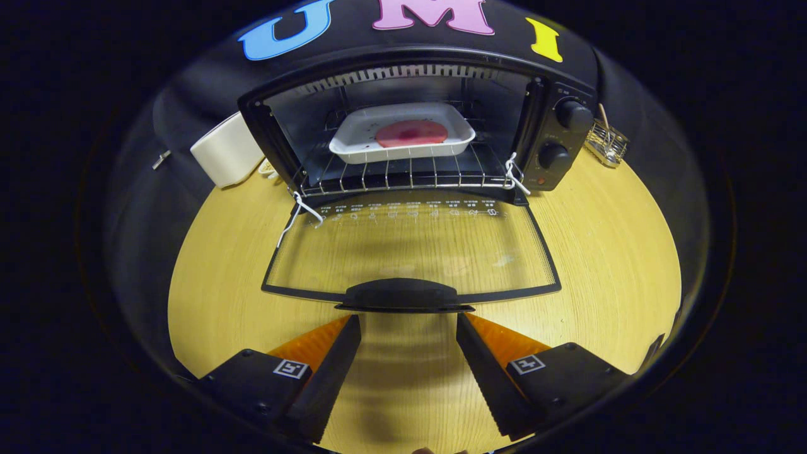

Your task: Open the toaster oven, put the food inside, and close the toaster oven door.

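A black toaster oven (561,94) stands on the wooden table with its glass door (410,246) folded flat down toward me. Inside, on the wire rack (403,176), sits a white tray (359,148) holding a round pink slice of food (411,133). The door's dark handle (403,295) lies just ahead of my fingertips. My gripper (408,321) is open, its fingers (334,366) spread wide with nothing between them, just short of the handle and above the table.
A white boxy container (227,150) stands left of the oven. A small wire basket (606,144) sits behind its right side. Two knobs (574,115) are on the oven's right panel. The wooden table (618,252) spreads on both sides of the door.
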Available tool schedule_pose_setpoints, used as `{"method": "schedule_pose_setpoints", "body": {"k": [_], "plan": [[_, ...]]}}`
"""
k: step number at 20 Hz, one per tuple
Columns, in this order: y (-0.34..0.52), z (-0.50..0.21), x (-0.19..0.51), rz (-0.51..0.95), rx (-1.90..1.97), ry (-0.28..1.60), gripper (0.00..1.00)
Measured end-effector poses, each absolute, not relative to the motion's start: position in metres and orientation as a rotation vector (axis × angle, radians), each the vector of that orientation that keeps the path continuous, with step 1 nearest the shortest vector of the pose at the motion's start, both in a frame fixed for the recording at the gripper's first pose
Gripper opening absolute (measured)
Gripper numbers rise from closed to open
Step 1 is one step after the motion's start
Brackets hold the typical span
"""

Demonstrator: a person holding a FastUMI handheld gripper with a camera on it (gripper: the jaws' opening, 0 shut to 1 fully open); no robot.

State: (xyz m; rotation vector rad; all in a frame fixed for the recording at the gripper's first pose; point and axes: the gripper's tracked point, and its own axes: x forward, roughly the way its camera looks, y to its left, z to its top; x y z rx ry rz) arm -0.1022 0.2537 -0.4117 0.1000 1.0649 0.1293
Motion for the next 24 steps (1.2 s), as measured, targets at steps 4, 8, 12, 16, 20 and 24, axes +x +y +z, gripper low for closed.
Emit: {"method": "schedule_pose_setpoints", "body": {"k": [4,8,12,16,20,24], "plan": [[0.255,-0.426,-0.098,0.085,0.05,1.072,1.0],[0.258,-0.427,-0.096,0.041,0.062,1.077,1.0],[0.258,-0.423,-0.097,0.048,0.071,1.059,0.99],[0.258,-0.415,-0.098,0.061,0.084,1.036,0.99],[0.256,-0.4,-0.099,0.065,0.095,0.988,0.99],[0.256,-0.388,-0.1,0.072,0.111,0.958,0.99]]}}
